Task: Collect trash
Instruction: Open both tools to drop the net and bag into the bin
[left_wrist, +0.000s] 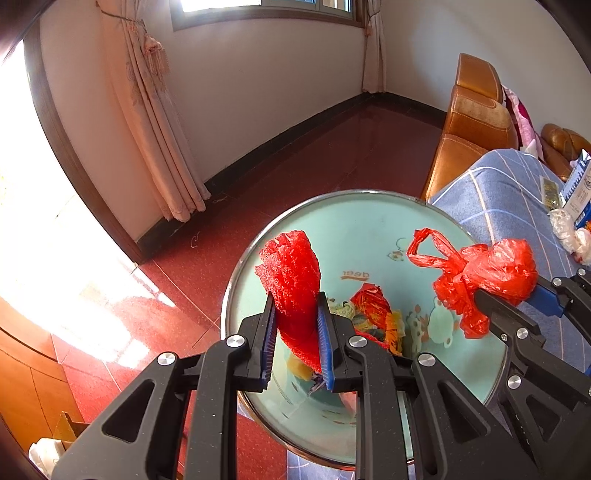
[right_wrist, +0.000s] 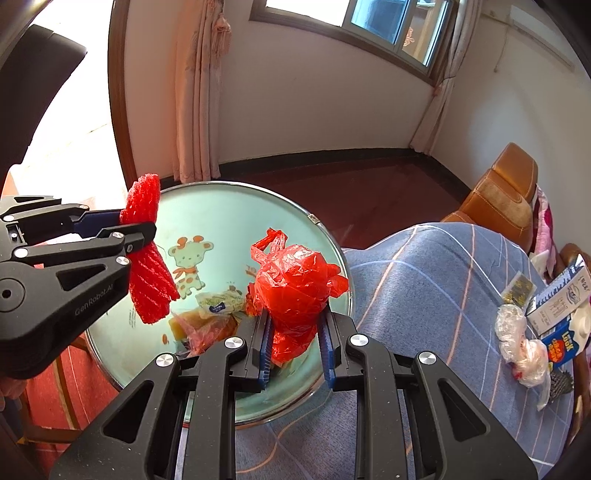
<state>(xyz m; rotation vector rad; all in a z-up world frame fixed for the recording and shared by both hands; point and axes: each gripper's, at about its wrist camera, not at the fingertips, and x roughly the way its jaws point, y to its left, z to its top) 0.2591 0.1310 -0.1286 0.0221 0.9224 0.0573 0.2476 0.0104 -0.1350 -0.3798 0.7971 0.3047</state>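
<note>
My left gripper (left_wrist: 297, 328) is pinching a strip of red foam netting (left_wrist: 293, 277); its two fingers press the netting from both sides at about its middle, so one end stands up beyond the fingertips and the other end trails down toward me between the pads. My right gripper (right_wrist: 293, 338) is clamped on a crumpled red plastic bag (right_wrist: 297, 291); the bulk of the bag bulges out past the fingertips, its knotted handles pointing up and to the far left. Both pieces hang above the round glass table (right_wrist: 221, 206), the netting over its left side, the bag over its right edge. Below them on the glass, near me, lies a small heap of wrappers (right_wrist: 212, 317). To the right a blue checked blanket (right_wrist: 424, 288) carries a carton (right_wrist: 561, 314) and clear crumpled plastic (right_wrist: 517, 336), well apart from my fingers.
</note>
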